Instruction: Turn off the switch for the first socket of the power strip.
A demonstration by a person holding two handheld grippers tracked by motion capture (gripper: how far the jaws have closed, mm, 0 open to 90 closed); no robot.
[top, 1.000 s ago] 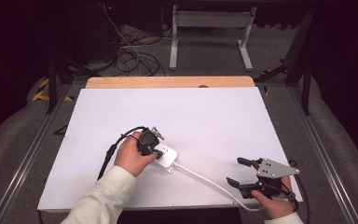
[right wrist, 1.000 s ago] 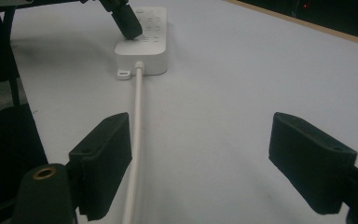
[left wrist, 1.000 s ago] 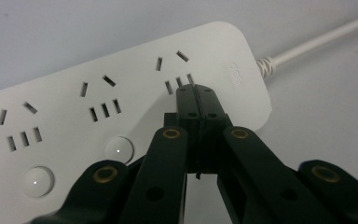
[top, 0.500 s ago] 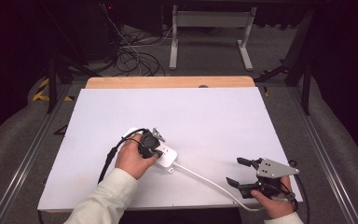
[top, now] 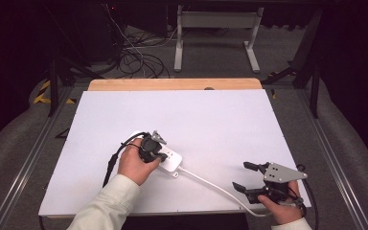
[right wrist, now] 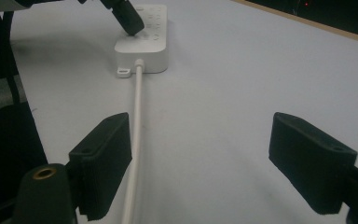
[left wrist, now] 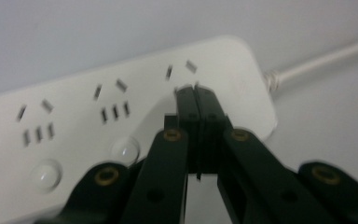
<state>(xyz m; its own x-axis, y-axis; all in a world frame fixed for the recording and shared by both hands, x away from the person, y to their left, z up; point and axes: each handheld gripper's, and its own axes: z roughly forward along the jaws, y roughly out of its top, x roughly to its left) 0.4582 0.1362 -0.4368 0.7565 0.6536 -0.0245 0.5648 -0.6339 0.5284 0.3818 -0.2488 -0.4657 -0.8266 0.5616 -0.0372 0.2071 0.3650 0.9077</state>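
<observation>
Nothing has moved since the earlier frames. The left gripper (left wrist: 196, 95), jaws pressed together and empty, tips apparently touching the white power strip (top: 168, 159) near its cord end. The right gripper (top: 243, 175) rests wide open, empty, by the table's (top: 211, 115) near edge; broad bare surface beyond

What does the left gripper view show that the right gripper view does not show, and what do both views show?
Left gripper view: the socket slots and round buttons on the power strip, and the shut left gripper pressing on it.

Right gripper view: the open right gripper with nothing between its jaws, and the mounting tab.

Both views: the white power strip, its white cable and the white table.
</observation>
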